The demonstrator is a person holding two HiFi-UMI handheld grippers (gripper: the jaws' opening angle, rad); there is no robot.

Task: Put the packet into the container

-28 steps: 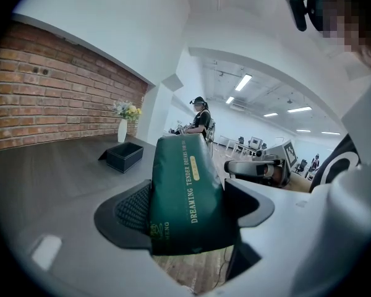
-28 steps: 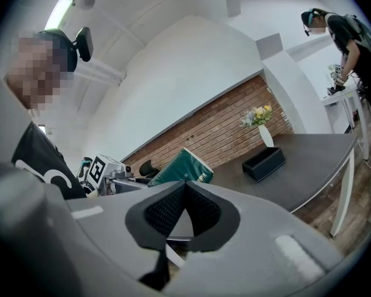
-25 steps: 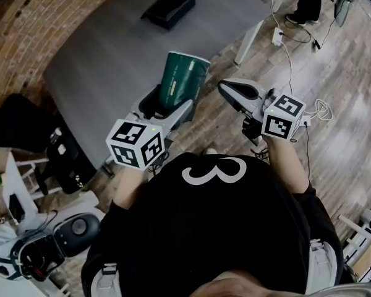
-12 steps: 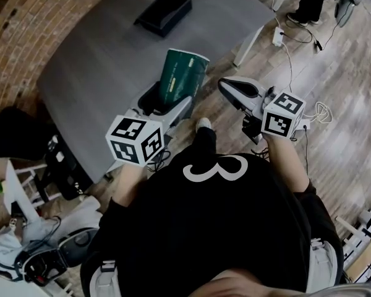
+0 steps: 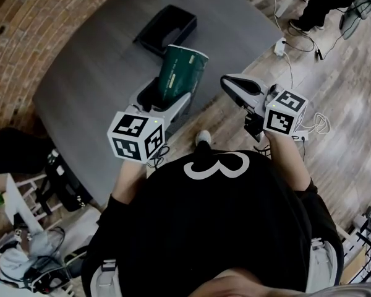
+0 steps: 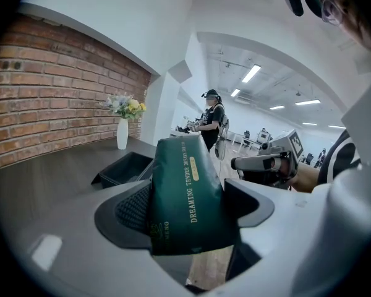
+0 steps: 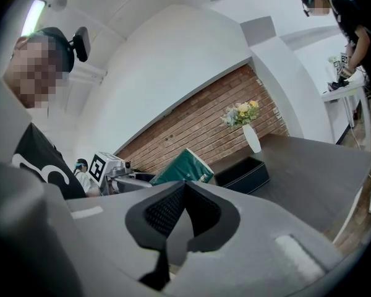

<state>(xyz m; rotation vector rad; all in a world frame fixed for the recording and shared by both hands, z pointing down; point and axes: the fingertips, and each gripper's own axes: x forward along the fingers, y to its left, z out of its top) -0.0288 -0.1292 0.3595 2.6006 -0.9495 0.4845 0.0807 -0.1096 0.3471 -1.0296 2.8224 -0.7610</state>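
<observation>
Packet: a dark green pouch [image 6: 188, 197] with gold lettering running up its face and a flat, pale-edged top. It stands almost upright, tilted a little, above the table's near right edge and apart from the container.
Left gripper: the left gripper [image 5: 167, 98] has its jaws spread wide and clamped on the lower part of the packet, one pad on each side.
Right gripper: the right gripper [image 7: 184, 212] has its jaws pressed together with nothing between them. It hangs over the floor, just right of the table's edge.
Container: a black open-topped rectangular bin [image 5: 167, 28] sits on the table toward its far edge, beyond the packet. Its inside is dark, and what lies in it cannot be told.
Surface: a dark grey table [image 5: 93, 73] with rounded corners. At its far edge by the wall stands a white vase of flowers [image 6: 122, 133].
Room: a red brick wall [image 5: 12, 23] runs along the table's left side. A wood-plank floor [image 5: 334, 104] with a white power strip [image 5: 280, 44] and cables lies to the right. Another person [image 6: 211, 116] stands at a far bench.
</observation>
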